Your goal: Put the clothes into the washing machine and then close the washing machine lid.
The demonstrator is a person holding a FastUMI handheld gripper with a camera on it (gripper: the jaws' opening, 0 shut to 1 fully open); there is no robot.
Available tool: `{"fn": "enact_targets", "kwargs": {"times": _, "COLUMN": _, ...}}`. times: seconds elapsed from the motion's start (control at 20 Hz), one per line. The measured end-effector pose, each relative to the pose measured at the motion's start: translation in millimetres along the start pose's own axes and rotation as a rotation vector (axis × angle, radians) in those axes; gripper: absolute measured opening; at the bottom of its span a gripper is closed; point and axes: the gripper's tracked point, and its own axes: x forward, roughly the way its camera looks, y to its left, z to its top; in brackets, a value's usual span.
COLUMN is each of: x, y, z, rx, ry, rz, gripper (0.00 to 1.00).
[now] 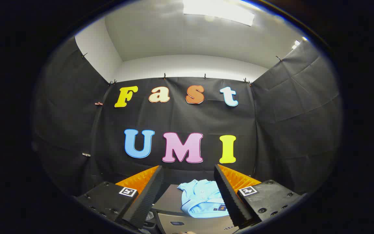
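Clothes [202, 199]: light-blue garment lying on the washing machine [169, 203] top, between and beyond the spread, empty fingers of the gripper [188, 195], toward 1 o'clock. Drop low, centre on the bunched fabric before clamping.

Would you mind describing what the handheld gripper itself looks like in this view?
The gripper has two wedge-shaped fingers with finely ribbed surfaces on their inner and upper faces. Each is carried on a black block fastened with dark screws. A square black-and-white fiducial marker sits on top of each block.
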Motion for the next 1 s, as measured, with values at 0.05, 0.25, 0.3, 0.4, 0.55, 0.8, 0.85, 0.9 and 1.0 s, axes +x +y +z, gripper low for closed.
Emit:
{"fn": "enact_targets", "kwargs": {"times": 0.05, "x": -0.1, "y": 1.4, "z": -0.5, "rx": 0.002, "ry": 0.002, "rz": 0.003, "gripper": 0.98}}
{"fn": "enact_targets", "kwargs": {"times": 0.25, "x": 0.4, "y": 3.9, "z": -0.9, "rx": 0.009, "ry": 0.0, "rz": 0.01, "gripper": 0.98}}
{"fn": "enact_targets", "kwargs": {"times": 0.3, "x": 1.0, "y": 3.0, "z": -1.1, "rx": 0.006, "ry": 0.0, "rz": 0.009, "gripper": 0.98}}
{"fn": "enact_targets", "kwargs": {"times": 0.4, "x": 1.6, "y": 1.2, "z": -0.1, "rx": 0.009, "ry": -0.002, "rz": 0.004, "gripper": 0.98}}
{"fn": "enact_targets", "kwargs": {"times": 0.55, "x": 2.3, "y": -0.7, "z": -0.7, "rx": 0.014, "ry": -0.003, "rz": 0.001, "gripper": 0.98}}
{"fn": "enact_targets", "kwargs": {"times": 0.8, "x": 4.0, "y": 2.1, "z": -2.8, "rx": -0.011, "ry": 0.002, "rz": 0.001, "gripper": 0.98}}
{"fn": "enact_targets", "kwargs": {"times": 0.85, "x": 4.2, "y": 2.2, "z": -2.6, "rx": -0.015, "ry": 0.001, "rz": 0.001, "gripper": 0.98}}
{"fn": "enact_targets", "kwargs": {"times": 0.9, "x": 4.3, "y": 1.3, "z": -2.0, "rx": -0.016, "ry": 0.0, "rz": -0.003, "gripper": 0.98}}
{"fn": "enact_targets", "kwargs": {"times": 1.0, "x": 5.2, "y": 1.8, "z": 0.5, "rx": -0.006, "ry": -0.002, "rz": 0.002, "gripper": 0.98}}
